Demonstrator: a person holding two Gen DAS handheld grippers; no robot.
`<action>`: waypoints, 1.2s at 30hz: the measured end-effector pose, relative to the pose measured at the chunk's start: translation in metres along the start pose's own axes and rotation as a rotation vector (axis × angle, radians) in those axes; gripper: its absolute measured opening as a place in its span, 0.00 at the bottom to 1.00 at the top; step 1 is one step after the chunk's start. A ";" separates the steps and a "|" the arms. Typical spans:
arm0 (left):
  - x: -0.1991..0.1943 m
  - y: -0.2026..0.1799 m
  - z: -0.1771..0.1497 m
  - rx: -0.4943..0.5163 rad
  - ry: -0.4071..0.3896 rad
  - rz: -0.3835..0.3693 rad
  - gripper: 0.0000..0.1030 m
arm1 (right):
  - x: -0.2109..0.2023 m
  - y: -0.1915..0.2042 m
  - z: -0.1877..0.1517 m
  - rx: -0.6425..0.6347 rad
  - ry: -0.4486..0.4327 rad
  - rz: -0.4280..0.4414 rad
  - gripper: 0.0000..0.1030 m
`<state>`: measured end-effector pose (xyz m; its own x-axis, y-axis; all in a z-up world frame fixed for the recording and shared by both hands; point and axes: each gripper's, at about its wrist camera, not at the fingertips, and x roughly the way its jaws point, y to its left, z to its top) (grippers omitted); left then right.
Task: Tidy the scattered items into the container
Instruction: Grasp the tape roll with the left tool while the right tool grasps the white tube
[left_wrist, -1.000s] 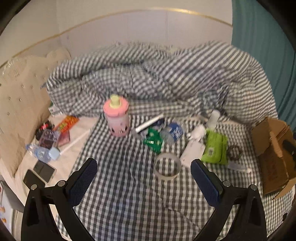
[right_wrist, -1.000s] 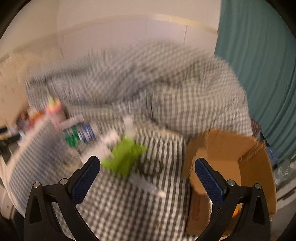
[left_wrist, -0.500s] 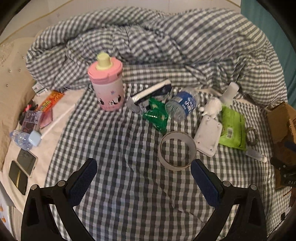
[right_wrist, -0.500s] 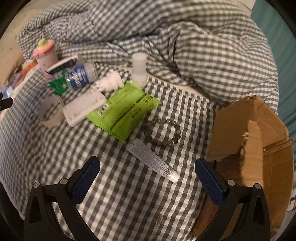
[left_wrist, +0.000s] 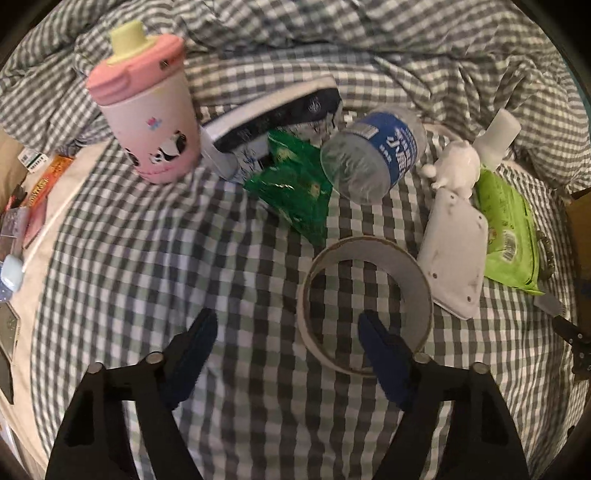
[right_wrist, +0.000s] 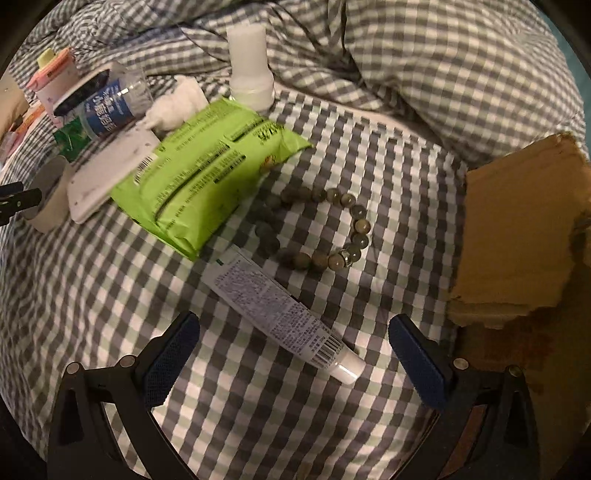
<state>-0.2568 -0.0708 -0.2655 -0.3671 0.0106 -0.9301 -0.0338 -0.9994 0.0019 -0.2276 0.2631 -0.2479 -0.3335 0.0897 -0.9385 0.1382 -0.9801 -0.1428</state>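
Observation:
A roll of tape (left_wrist: 417, 273) lies flat on the checked bedspread. My left gripper (left_wrist: 287, 319) hangs low over it with its jaws closing. The right finger (left_wrist: 380, 347) is inside the ring and the left finger (left_wrist: 195, 347) is outside, so the roll's near wall stands between them, untouched. My right gripper (right_wrist: 292, 322) is open, and a white tube (right_wrist: 266, 299) lies slantwise between its fingers, not pressed. A bead bracelet (right_wrist: 325, 229) lies just beyond the tube. The cardboard box (right_wrist: 517, 236) stands to the right.
Beyond the tape lie a pink cup (left_wrist: 147, 107), a dark carton (left_wrist: 266, 114), a green packet (left_wrist: 295, 188), a water bottle (left_wrist: 373, 155), a white figurine (left_wrist: 456, 166), a flat white device (left_wrist: 454, 254) and green wipes (left_wrist: 509, 240). A crumpled duvet (right_wrist: 424, 55) rises behind.
Both grippers have come down towards the bed and tipped more steeply. The left one's jaws have narrowed around the tape's near wall. The right one now straddles the tube.

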 end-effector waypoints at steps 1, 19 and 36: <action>0.003 -0.001 0.000 0.001 0.004 0.000 0.70 | 0.003 0.000 0.000 -0.002 0.003 0.001 0.99; 0.014 0.001 -0.015 -0.022 -0.027 -0.064 0.07 | 0.022 0.010 0.005 -0.017 0.015 0.082 0.53; -0.028 0.002 -0.022 -0.041 -0.105 -0.073 0.07 | -0.024 0.024 -0.006 0.015 -0.055 0.130 0.25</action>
<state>-0.2259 -0.0737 -0.2481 -0.4603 0.0847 -0.8837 -0.0265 -0.9963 -0.0817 -0.2105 0.2385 -0.2306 -0.3644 -0.0480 -0.9300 0.1699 -0.9853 -0.0157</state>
